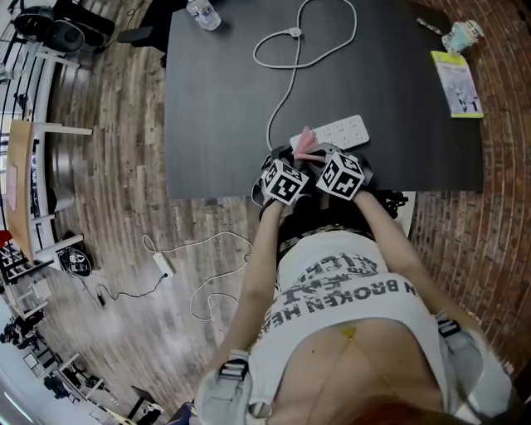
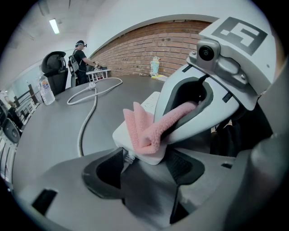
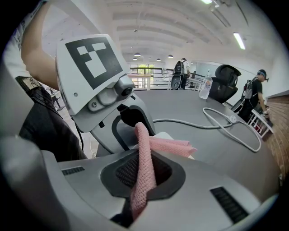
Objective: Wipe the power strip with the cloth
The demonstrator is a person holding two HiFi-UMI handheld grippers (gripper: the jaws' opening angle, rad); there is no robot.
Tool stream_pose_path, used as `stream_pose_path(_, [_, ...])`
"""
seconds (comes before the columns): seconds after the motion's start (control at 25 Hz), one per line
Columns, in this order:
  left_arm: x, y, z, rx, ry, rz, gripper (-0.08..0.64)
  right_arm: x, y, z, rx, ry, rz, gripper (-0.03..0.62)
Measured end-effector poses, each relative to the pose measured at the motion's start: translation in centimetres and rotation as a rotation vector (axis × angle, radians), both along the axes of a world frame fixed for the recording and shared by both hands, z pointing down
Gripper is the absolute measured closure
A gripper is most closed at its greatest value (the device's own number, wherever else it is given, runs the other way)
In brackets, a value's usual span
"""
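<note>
Lying close to the near edge of the black rectangular table (image 1: pixel 224 100), the white multi-socket power strip (image 1: pixel 344 131) points one end toward the person. Its white cord (image 1: pixel 286 91) runs away in loops across the middle of the top. The tabletop left of the strip and cord is bare, and so is a wide band to the right. The far corners are taken up.

Left gripper (image 2: pixel 144 164): jaws apart by the width of the strip, its cord end set between the dark pads. Both pads appear to sit against its sides.

Right gripper (image 3: pixel 143 170): jaws closed on the pink knitted cloth (image 3: pixel 143 149). A band of it is pinched between the pads, and the free part is draped over the same near end of the strip. The two grippers are just beside each other at the table edge.

Count on table:
- 1 strip
- 1 cloth
- 1 clear plastic bottle (image 1: pixel 203 12), far left
- 1 yellow-green booklet (image 1: pixel 456 83), right edge
- 1 pale patterned cup (image 1: pixel 462 35), far right corner
</note>
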State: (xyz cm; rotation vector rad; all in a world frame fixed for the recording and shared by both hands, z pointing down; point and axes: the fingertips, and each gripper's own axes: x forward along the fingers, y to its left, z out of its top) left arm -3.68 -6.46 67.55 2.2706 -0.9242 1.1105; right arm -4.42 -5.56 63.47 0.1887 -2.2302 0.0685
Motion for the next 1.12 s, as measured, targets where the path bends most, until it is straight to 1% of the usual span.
stream_pose_path(0.72, [0.0, 0.0, 0.0, -0.003, 0.000, 0.001, 0.282, 4.4, -2.1, -0.1, 0.006, 0.009, 0.149, 0.577])
stream_pose_path(1.12, [0.1, 0.0, 0.2, -0.006, -0.001, 0.004, 0.282, 5.5, -2.6, 0.0, 0.010, 0.014, 0.174, 0.577])
